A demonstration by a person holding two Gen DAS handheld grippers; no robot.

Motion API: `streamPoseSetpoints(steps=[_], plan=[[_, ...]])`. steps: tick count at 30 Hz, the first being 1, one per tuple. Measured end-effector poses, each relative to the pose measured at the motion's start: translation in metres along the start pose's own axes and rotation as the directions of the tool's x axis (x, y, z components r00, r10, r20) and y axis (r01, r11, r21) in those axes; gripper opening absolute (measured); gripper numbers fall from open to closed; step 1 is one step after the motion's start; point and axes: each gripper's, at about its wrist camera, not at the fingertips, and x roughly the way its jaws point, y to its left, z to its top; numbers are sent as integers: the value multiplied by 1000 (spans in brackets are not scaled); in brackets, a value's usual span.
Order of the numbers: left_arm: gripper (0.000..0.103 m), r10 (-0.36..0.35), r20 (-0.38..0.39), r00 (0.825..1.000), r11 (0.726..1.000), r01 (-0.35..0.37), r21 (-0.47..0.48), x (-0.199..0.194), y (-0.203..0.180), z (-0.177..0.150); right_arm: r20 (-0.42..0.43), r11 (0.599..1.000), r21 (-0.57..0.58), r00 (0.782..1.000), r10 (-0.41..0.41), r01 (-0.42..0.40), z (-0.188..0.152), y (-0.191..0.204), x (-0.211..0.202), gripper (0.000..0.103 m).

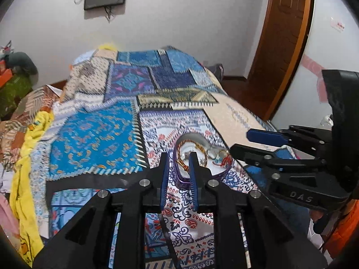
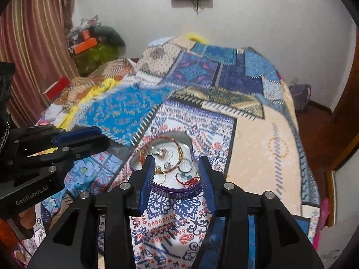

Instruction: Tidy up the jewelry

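Jewelry (image 2: 170, 163) lies jumbled in a purple-rimmed tray (image 2: 179, 190) on the patterned bed (image 2: 258, 134): bangles at 12 o'clock, rings mid-tray, red pieces toward 4 o'clock; sorting looks barely begun, since nothing sits outside the tray; right gripper (image 2: 177, 179) hovers wide over its near rim, holding nothing; left gripper (image 1: 178, 174) is narrower, also empty.

One heart-shaped tin (image 2: 179, 192), two hand-held grippers (image 2: 177, 174).

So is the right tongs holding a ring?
No, the right tongs are open and empty above the purple jewelry tray.
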Motion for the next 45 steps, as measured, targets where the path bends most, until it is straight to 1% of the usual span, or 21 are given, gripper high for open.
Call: streamPoseSetpoints(steps=[5, 8, 10, 13, 14, 15, 18, 19, 20, 21, 22, 23, 24, 26, 27, 29, 30, 31, 33, 37, 45], plan=[[17, 32, 100, 994, 999, -33, 7, -42, -8, 10, 90, 1000, -4, 996, -25, 25, 7, 9, -40, 37], [17, 37, 171, 985, 999, -39, 9, -72, -14, 17, 178, 999, 2, 983, -47, 48, 12, 15, -77, 37], [17, 43, 237, 970, 999, -48, 16, -99, -22, 21, 243, 998, 11, 969, -55, 54, 13, 19, -102, 37], [21, 51, 336, 941, 998, -64, 27, -138, -34, 23, 350, 998, 26, 934, -68, 63, 14, 27, -145, 37], [29, 53, 368, 928, 997, -69, 29, -150, -38, 23, 382, 997, 30, 921, -74, 68, 13, 30, -158, 37], [41, 59, 402, 914, 997, -77, 30, -163, -42, 22, 416, 997, 34, 906, -81, 73, 12, 34, -172, 37], [57, 71, 490, 869, 994, -100, 34, -198, -53, 17, 515, 994, 54, 850, -111, 98, 4, 46, -212, 40], [59, 76, 506, 859, 994, -106, 31, -205, -55, 15, 535, 993, 59, 837, -119, 103, 1, 49, -220, 48], [65, 81, 518, 851, 994, -111, 26, -211, -57, 14, 558, 991, 67, 819, -130, 112, -2, 52, -229, 57], [71, 85, 536, 840, 994, -110, 15, -219, -59, 11, 581, 989, 76, 801, -145, 124, -5, 55, -237, 62], [74, 89, 546, 833, 994, -110, 7, -223, -60, 9, 605, 987, 87, 779, -162, 137, -10, 59, -246, 68], [81, 96, 557, 825, 993, -114, -2, -228, -59, 7, 621, 985, 95, 764, -174, 146, -13, 62, -252, 74], [89, 103, 568, 817, 993, -119, -9, -232, -60, 5, 629, 983, 100, 756, -180, 151, -14, 64, -254, 76], [96, 113, 582, 805, 992, -126, -18, -237, -62, 0, 641, 980, 119, 742, -198, 158, -19, 69, -260, 89], [97, 121, 590, 798, 991, -132, -25, -239, -63, -2, 644, 978, 129, 736, -208, 163, -21, 70, -259, 92], [98, 131, 593, 795, 990, -137, -34, -238, -63, -4, 646, 972, 145, 727, -233, 183, -21, 72, -252, 103], [98, 128, 588, 799, 991, -129, -41, -237, -63, -5, 646, 970, 147, 723, -243, 194, -22, 74, -249, 103], [98, 125, 584, 802, 992, -120, -47, -236, -62, -5, 642, 970, 143, 727, -243, 198, -23, 73, -247, 103], [98, 124, 576, 808, 992, -110, -59, -235, -60, -5, 623, 970, 136, 744, -241, 201, -20, 74, -242, 103], [98, 143, 569, 809, 990, -127, -69, -237, -60, -11, 606, 971, 137, 759, -238, 195, -24, 70, -241, 103], [98, 148, 555, 818, 989, -129, -75, -233, -58, -11, 599, 972, 142, 765, -236, 189, -36, 67, -250, 103]])
